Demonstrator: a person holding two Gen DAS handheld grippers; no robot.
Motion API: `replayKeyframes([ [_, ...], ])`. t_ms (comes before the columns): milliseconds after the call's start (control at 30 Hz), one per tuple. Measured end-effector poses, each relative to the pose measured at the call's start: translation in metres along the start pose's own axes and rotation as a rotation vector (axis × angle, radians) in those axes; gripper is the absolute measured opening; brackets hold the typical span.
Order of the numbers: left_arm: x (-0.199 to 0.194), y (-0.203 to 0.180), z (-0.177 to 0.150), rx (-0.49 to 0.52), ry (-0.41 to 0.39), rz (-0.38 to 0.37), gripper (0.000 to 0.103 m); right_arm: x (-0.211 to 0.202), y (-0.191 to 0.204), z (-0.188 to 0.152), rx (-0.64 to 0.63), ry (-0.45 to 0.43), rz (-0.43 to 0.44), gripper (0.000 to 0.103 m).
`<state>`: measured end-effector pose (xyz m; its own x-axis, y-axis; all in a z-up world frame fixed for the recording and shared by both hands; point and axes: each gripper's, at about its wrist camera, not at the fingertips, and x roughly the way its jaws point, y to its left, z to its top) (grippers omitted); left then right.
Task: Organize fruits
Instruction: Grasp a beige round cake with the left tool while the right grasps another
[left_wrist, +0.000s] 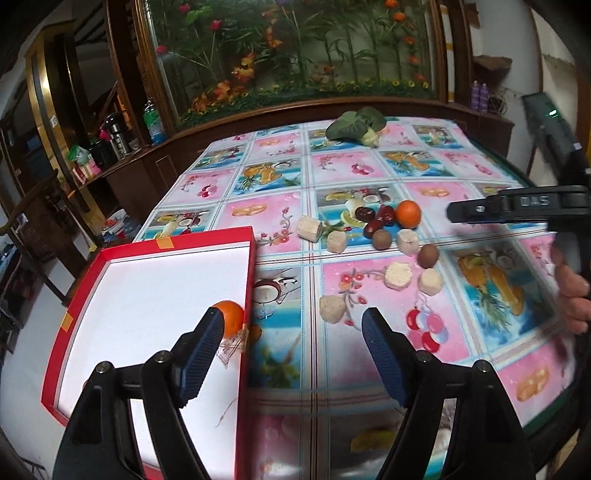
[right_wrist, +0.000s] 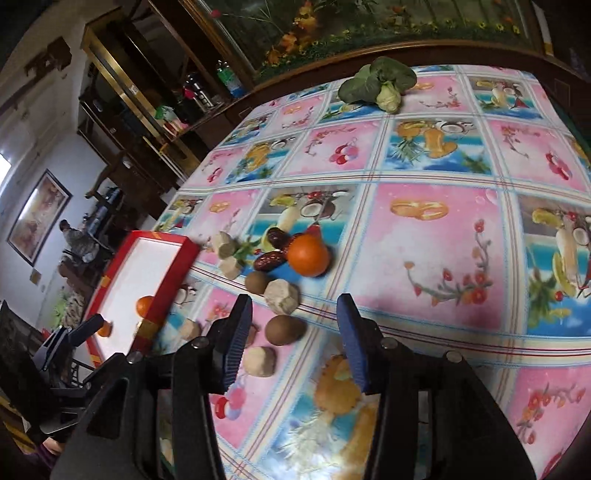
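Observation:
A red box (left_wrist: 251, 258) with a white inside lies at the table's left and holds one orange (left_wrist: 232, 317); the box (right_wrist: 173, 269) and that orange (right_wrist: 144, 305) also show in the right wrist view. Another orange (left_wrist: 408, 213) (right_wrist: 308, 255) sits on the tablecloth among red dates (left_wrist: 384, 215) (right_wrist: 269, 260), brown kiwis (left_wrist: 428, 255) (right_wrist: 285, 329) and several pale cut pieces (left_wrist: 408, 242) (right_wrist: 282, 296). My left gripper (left_wrist: 293, 325) is open and empty over the box's right wall. My right gripper (right_wrist: 295, 310) is open and empty just above a kiwi.
A leafy green vegetable (left_wrist: 356, 125) (right_wrist: 380, 83) lies at the table's far edge. A wooden cabinet with a flower display (left_wrist: 295, 55) stands behind the table. Shelves with bottles (left_wrist: 153, 122) are at the left. The right gripper's body (left_wrist: 517, 208) shows in the left wrist view.

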<state>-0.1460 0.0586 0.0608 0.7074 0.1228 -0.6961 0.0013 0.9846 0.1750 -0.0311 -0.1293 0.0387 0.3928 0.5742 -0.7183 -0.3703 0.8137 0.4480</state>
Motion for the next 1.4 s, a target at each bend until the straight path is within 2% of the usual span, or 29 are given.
replayKeyframes([
  [133,0.015,-0.002,-0.004,0.015,0.053,-0.006,0.077,-0.001,0.000,-0.003,-0.010,0.025,0.017,0.049],
  [300,0.019,-0.004,-0.008,0.030,0.072,-0.024,0.077,0.003,0.004,-0.005,-0.025,0.075,0.058,0.049],
  [400,0.020,-0.004,-0.008,0.042,0.071,-0.047,0.077,0.008,0.012,-0.010,-0.075,0.129,0.066,0.049],
  [500,0.022,-0.003,-0.008,0.057,0.068,-0.053,0.077,0.015,0.031,-0.020,-0.183,0.179,0.077,0.050],
  [600,0.023,-0.003,-0.007,0.062,0.066,-0.072,0.077,0.025,0.047,-0.031,-0.267,0.191,0.025,0.050],
  [733,0.024,-0.007,-0.004,0.078,0.066,-0.107,0.077,0.040,0.046,-0.035,-0.273,0.222,-0.029,0.050],
  [900,0.034,-0.012,0.002,0.082,0.094,-0.136,0.077,0.047,0.051,-0.037,-0.298,0.187,-0.080,0.049],
  [1000,0.040,-0.015,0.005,0.080,0.113,-0.136,0.077,0.049,0.055,-0.039,-0.328,0.166,-0.126,0.040],
  [1100,0.048,-0.017,0.007,0.070,0.139,-0.143,0.076,0.049,0.056,-0.040,-0.357,0.156,-0.177,0.026],
  [1167,0.052,-0.018,0.009,0.066,0.147,-0.148,0.076,0.048,0.052,-0.038,-0.340,0.157,-0.167,0.026],
  [1200,0.054,-0.019,0.010,0.066,0.150,-0.144,0.074,0.047,0.050,-0.037,-0.328,0.160,-0.162,0.026],
  [1233,0.057,-0.019,0.010,0.063,0.154,-0.142,0.067,0.046,0.048,-0.036,-0.316,0.162,-0.159,0.026],
  [1300,0.064,-0.016,0.010,0.046,0.177,-0.155,0.060,0.045,0.044,-0.034,-0.295,0.164,-0.154,0.026],
  [1400,0.071,-0.012,0.007,0.028,0.195,-0.165,0.055,0.043,0.037,-0.031,-0.250,0.171,-0.141,0.026],
])
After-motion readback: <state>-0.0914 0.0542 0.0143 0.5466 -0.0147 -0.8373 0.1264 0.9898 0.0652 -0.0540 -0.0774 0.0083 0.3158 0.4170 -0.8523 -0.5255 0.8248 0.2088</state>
